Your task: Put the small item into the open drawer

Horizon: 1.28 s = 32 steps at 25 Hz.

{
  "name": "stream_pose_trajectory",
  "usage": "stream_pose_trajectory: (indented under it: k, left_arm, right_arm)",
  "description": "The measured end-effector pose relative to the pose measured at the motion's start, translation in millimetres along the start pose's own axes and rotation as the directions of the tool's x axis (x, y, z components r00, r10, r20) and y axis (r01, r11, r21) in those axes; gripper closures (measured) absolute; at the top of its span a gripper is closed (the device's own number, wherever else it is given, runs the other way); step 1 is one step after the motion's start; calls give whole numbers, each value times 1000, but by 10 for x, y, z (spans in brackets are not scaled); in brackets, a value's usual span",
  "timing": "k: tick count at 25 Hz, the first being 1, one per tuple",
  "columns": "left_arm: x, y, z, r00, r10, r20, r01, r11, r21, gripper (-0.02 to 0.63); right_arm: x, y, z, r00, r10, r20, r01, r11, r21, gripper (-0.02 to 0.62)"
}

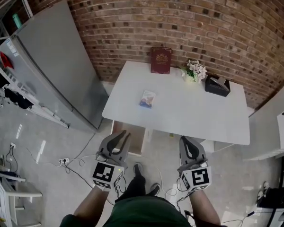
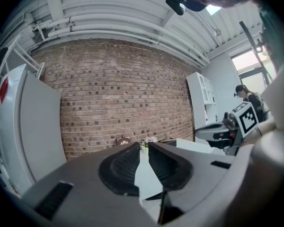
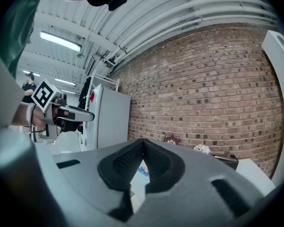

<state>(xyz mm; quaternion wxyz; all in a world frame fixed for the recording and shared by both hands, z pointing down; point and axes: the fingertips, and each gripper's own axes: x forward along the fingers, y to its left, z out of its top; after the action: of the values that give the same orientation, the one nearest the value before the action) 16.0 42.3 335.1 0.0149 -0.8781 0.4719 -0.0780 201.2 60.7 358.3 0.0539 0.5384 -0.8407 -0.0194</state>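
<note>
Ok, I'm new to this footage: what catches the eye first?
A white table against the brick wall, a small blue packet lying alone toward its left. Below its near left corner a drawer stands open, the left gripper and right gripper held in front of the table.

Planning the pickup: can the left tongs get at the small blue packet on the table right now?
Probably yes: the left tongs are empty and the packet lies alone on bare tabletop.
</note>
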Motion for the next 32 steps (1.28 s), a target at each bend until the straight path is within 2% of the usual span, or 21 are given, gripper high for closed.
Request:
stream_pose_trajectory:
  k: [6,13,19,26,30,32]
  left_arm:
    - [449,205,-123,999,-53,2,53,998,-19,554]
    - [951,664,-339,994,-111,-10,110,993,-51,554]
    - [1200,1152,-564,990,-140,-15,136,981,-139,554]
    - [1454,1412,-917,976,-202,-76,176,950,-256,554]
    - [1619,1532,-1120,959,-252,-127,202,927,-315,551]
    - [1720,1559,-1216,946,-284,-155,214,910,-355,526]
  right_arm:
    - [285,-125,-55,999,-32,-35,31,999,-16,592]
    - [846,-116,-159,995,-46,-91,43,999,-33,592]
    - [1257,-87,-151,990,-73,-117,67,996,-55,592]
    - [1456,-74,-203,983,-94,-158,89,995,-38,592]
    - [1568,-55,-205,985,-81,-154,73,996,-58,592]
    - [1610,-72,-229,984,-76,-162,68,996,-54,592]
